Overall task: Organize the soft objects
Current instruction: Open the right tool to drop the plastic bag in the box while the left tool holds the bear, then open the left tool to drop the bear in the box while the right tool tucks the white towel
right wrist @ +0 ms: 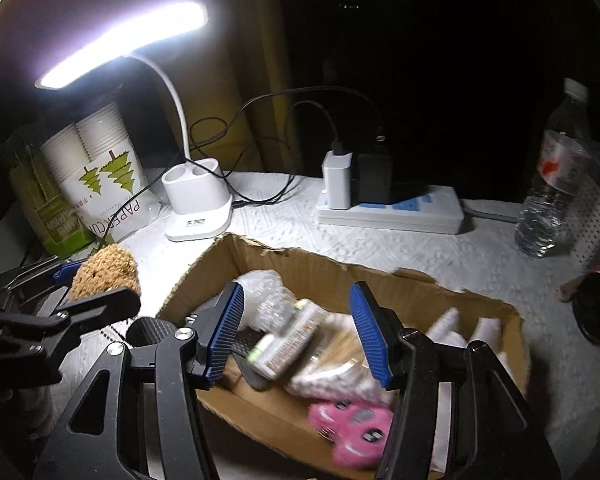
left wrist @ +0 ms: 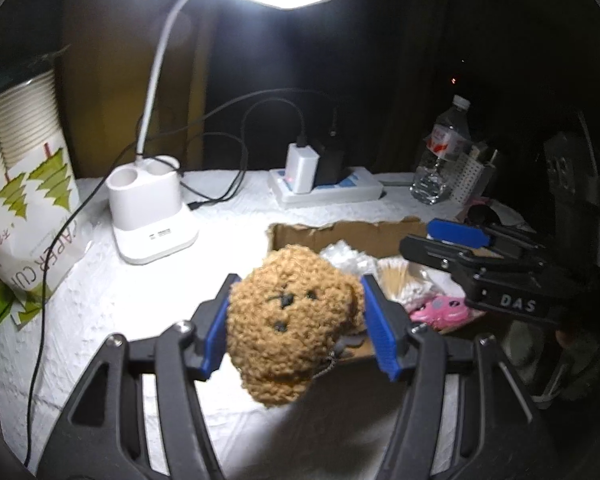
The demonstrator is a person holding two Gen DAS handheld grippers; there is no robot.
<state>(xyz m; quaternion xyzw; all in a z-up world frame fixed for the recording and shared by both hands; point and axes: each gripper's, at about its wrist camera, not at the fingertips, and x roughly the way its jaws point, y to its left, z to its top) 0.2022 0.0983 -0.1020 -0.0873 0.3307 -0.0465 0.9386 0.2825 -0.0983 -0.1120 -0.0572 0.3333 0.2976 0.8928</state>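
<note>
My left gripper is shut on a brown curly plush bear, held above the white table at the near-left edge of a torn cardboard box. The bear also shows in the right wrist view, left of the box. My right gripper is open and empty, hovering over the box's contents: a pink plush toy, a bubble-wrap piece, a pack of cotton swabs. In the left wrist view the right gripper is over the box's right side.
A white desk lamp stands at the back left beside a sleeve of paper cups. A power strip with chargers and cables lies behind the box. A water bottle and a white perforated holder stand at the back right.
</note>
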